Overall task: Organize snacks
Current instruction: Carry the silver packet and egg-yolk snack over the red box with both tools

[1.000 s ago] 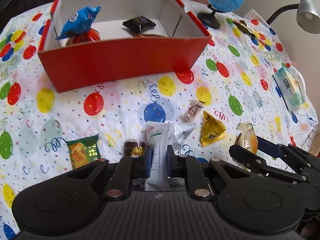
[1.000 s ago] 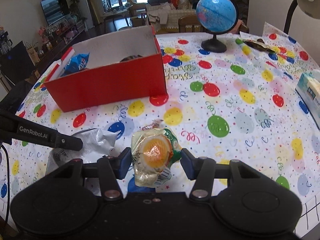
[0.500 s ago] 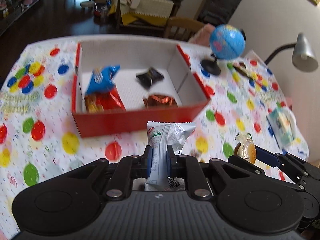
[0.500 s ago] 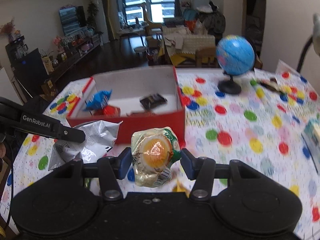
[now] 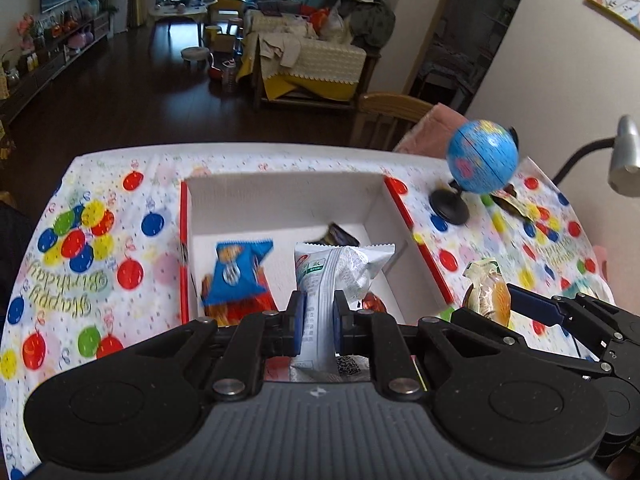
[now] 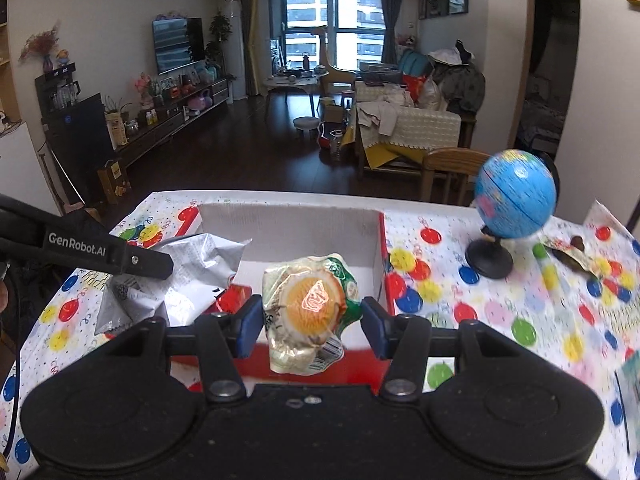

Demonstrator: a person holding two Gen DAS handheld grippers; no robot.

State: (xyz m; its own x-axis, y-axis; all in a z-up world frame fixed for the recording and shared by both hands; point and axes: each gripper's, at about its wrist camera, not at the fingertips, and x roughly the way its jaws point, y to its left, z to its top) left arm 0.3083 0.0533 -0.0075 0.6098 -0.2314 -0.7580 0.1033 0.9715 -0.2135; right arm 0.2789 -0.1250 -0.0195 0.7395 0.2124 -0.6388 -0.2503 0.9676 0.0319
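Note:
My left gripper (image 5: 316,320) is shut on a white and silver snack packet (image 5: 336,276), held upright over the near part of the red box (image 5: 416,236). Inside the box lie a blue packet (image 5: 238,270), a red packet under it, a dark wrapped sweet (image 5: 340,236) and a copper-red sweet (image 5: 372,302). My right gripper (image 6: 312,320) is shut on a clear wrapped pastry with an orange centre (image 6: 312,306), just above the box's near wall (image 6: 320,368). That pastry (image 5: 490,292) and the right gripper (image 5: 560,320) show at the right of the left wrist view.
A blue globe (image 5: 482,162) on a black stand sits right of the box, with a wrapper (image 5: 516,204) beyond it. A desk lamp (image 5: 620,160) leans in at far right. A balloon-print cloth (image 5: 80,240) covers the table, and a wooden chair (image 6: 452,168) stands behind.
Both grippers have risen and moved forward from the loose snacks on the cloth to the box, each still holding its snack. The box's inside now shows from above.

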